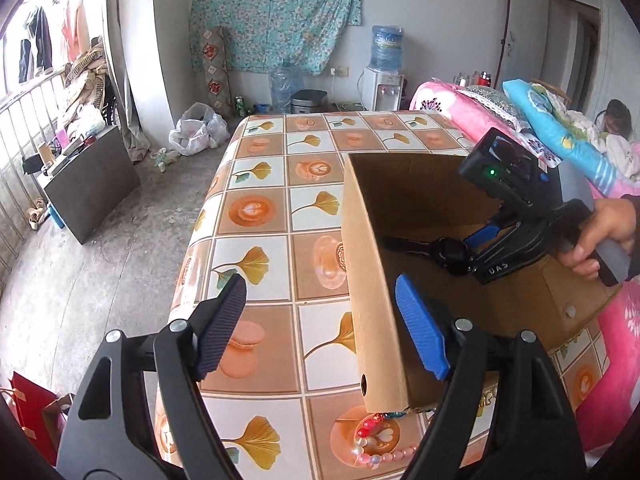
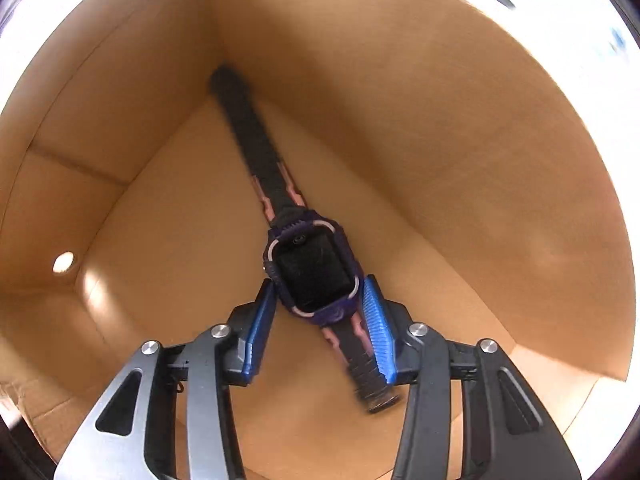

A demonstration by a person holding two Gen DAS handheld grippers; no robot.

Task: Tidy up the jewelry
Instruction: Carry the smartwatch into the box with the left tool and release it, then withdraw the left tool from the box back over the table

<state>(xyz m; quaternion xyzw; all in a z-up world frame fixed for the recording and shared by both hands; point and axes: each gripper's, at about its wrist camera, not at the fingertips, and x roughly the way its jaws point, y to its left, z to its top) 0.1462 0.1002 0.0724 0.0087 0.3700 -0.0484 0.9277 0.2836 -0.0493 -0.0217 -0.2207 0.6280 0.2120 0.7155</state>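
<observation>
Right gripper [image 2: 316,332], inside the cardboard box [image 1: 372,280], clamps a purple smartwatch [image 2: 310,276] by its rigid case, limp strap trailing; our left gripper [image 1: 320,320] gapes empty beside the box, beaded bracelets [image 1: 376,448] at its base.

The cardboard box [image 1: 374,280] stands open-topped on the table [image 1: 264,216], its tall walls closing in the floor on every visible side. Inside, the right hand-held gripper [image 2: 320,320] and the watch [image 2: 308,276] fill the middle, strap reaching into the far corner. Left of the box, patterned table lies bare. A bead bracelet [image 1: 376,444] lies at the box's near corner.
</observation>
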